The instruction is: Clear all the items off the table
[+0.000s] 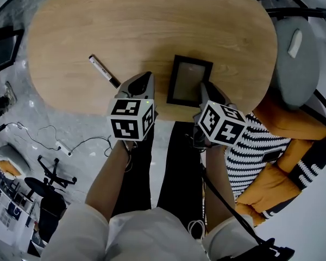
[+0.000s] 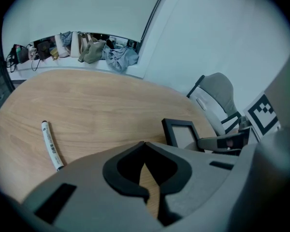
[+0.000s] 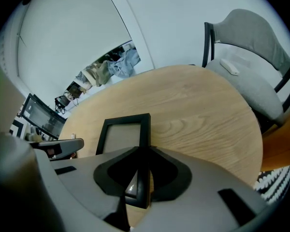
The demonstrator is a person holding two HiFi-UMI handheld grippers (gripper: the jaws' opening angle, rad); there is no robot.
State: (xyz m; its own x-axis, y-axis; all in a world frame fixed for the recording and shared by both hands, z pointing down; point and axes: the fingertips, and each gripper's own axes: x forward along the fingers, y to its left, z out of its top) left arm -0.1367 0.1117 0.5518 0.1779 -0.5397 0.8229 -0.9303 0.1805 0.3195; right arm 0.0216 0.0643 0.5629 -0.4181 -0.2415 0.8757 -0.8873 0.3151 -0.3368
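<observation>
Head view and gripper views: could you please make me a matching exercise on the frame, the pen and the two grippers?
Things:
1. picture frame
2. marker pen
3. left gripper
4. right gripper

States:
a. shut, nothing between the jaws
b. lying free on the table
c. shut on a black border
d. gripped by one side

Pairs: 1-d, 2-b, 3-a, 4-c.

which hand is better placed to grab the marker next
Left. The left gripper is empty, jaws together, and sits beside the marker; the right gripper is clamped on the picture frame.
</observation>
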